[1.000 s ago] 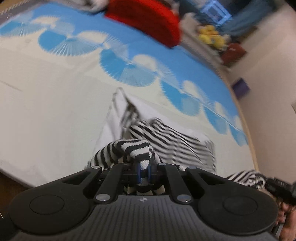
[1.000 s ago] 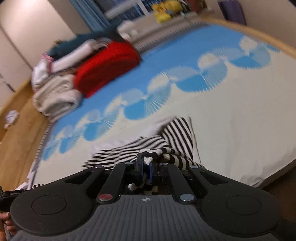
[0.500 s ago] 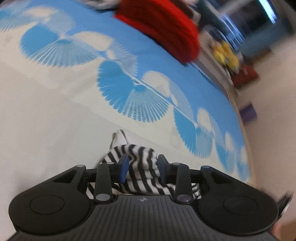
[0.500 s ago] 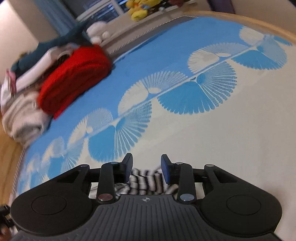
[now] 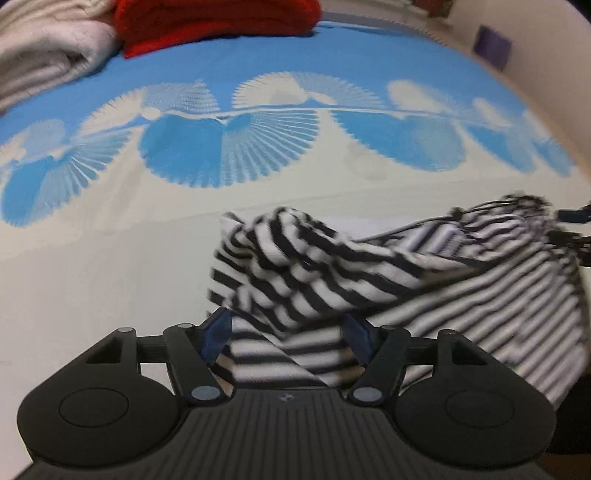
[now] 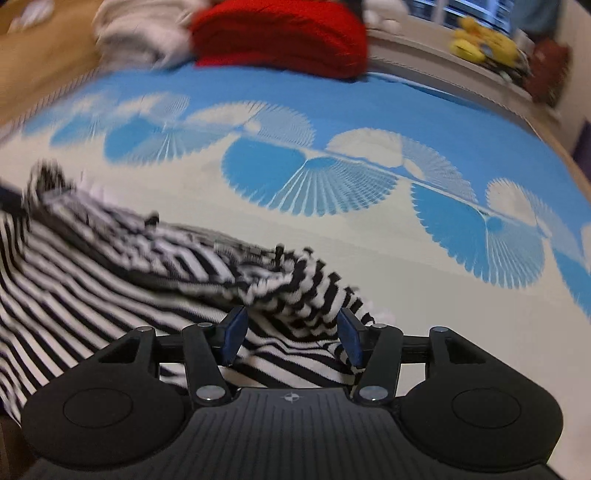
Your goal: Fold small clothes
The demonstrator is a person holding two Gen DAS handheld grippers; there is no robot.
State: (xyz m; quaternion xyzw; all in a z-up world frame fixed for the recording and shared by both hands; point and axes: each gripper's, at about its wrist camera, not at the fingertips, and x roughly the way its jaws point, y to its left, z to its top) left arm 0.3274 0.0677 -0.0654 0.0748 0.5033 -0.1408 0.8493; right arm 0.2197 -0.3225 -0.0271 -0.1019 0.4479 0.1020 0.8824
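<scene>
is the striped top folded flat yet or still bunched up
Still bunched up. The striped top lies rumpled on the bedspread, one part humped over the rest, between both open grippers.

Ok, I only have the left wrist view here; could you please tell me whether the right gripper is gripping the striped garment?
Observer: No, the right gripper has its jaws open; the striped garment lies slack between them.
Operator: Thank you. Is there anything to the right of the red folded knit that I can't see?
Observer: Yes, yellow plush toys sit on the ledge there.
</scene>
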